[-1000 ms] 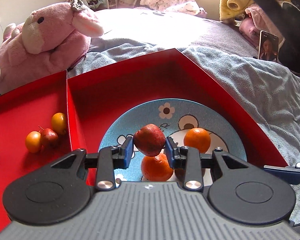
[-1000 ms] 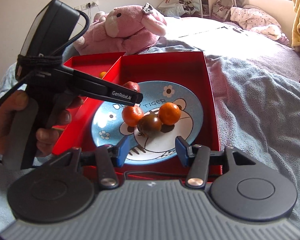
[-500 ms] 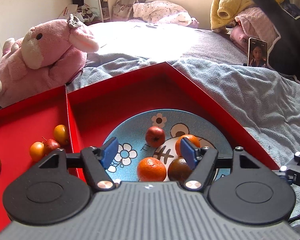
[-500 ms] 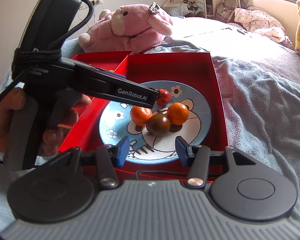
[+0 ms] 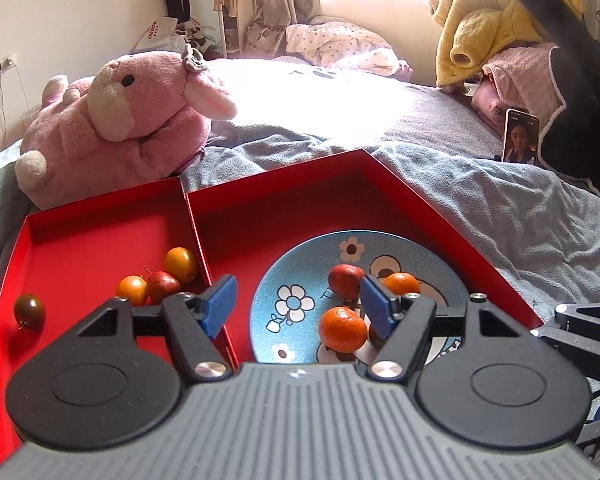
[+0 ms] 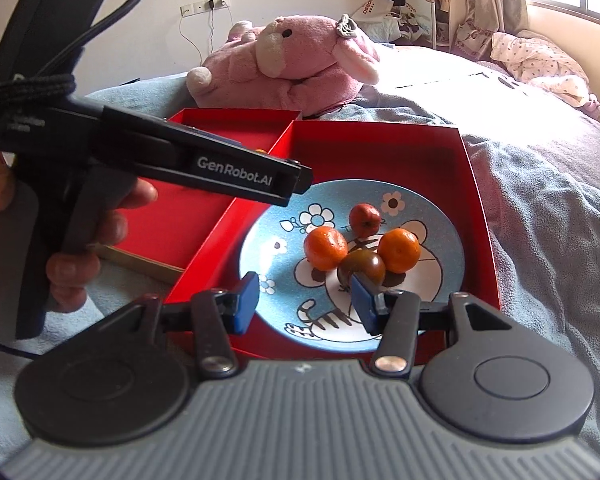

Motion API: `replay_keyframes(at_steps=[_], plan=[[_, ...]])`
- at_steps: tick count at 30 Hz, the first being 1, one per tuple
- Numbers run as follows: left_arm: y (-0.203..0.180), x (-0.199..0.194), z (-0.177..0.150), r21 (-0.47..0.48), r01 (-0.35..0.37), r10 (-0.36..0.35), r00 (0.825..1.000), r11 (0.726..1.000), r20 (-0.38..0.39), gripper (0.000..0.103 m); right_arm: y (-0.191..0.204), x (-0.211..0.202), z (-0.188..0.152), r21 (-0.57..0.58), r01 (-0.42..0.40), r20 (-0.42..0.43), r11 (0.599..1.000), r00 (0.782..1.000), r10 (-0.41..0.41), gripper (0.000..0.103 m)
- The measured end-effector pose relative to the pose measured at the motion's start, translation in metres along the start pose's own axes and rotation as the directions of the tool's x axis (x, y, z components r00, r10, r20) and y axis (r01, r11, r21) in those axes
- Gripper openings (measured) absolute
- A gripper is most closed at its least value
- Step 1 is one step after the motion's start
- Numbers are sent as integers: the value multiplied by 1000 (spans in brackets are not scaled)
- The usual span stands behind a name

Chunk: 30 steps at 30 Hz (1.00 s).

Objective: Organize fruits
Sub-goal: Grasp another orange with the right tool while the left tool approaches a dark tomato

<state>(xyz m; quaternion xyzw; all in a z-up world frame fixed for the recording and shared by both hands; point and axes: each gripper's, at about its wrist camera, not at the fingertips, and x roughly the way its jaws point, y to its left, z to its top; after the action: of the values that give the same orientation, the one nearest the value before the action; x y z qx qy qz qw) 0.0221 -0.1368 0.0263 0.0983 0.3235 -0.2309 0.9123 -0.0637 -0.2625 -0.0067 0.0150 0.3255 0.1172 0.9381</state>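
Left claw (image 5: 298, 304): jaws spread wide, gripping nothing, hanging above the divide between the two red trays. Right claw (image 6: 305, 306): jaws also wide apart, empty, above the near rim of the blue plate (image 6: 440, 216).

Left red tray (image 5: 80, 240), going left to right: dark tomato (image 5: 29, 311) alone near the left wall; then a cluster by the right wall of orange cherry fruit (image 5: 132, 290), small red fruit (image 5: 163, 286) and yellow-orange fruit (image 5: 181, 265), close together or touching.

Right red tray (image 6: 380, 148) holds the plate. On it, in the right wrist view: left mandarin (image 6: 325, 248), small red apple-like fruit (image 6: 365, 219) behind, dark brown tomato (image 6: 366, 267) in front, right mandarin (image 6: 399, 250). The tomato touches both mandarins.

Both trays lie on the bed, on a grey-blue blanket (image 5: 520, 216). Pink plush toy (image 5: 132, 120) just beyond the trays' far left corner. Phone (image 5: 520, 136) propped at the bed's right edge.

In the right wrist view the left claw's black body crosses over the left tray, hiding most of its fruit.
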Motion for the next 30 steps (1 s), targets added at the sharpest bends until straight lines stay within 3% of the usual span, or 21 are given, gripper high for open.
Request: replay_keyframes(at_steps=[11,21,26,30], plan=[[85,-27,-14,-136,-113,115,993,984,9,73,37,21,22,-62,-59,15,996,998,60,53],[175,-28,-28,-305,-251,252,967,919,-38,73,75,65,70,-141,-109,32,984,993,114,53],[202,-23,-35,-377,-271,263,962,886,-74,73,93,100,97,-196,-139,20,971,989,146,52],[206,-11,-33,-353,-279,264,960,893,-91,73,107,131,108,-258,-151,-18,954,988,151,52]])
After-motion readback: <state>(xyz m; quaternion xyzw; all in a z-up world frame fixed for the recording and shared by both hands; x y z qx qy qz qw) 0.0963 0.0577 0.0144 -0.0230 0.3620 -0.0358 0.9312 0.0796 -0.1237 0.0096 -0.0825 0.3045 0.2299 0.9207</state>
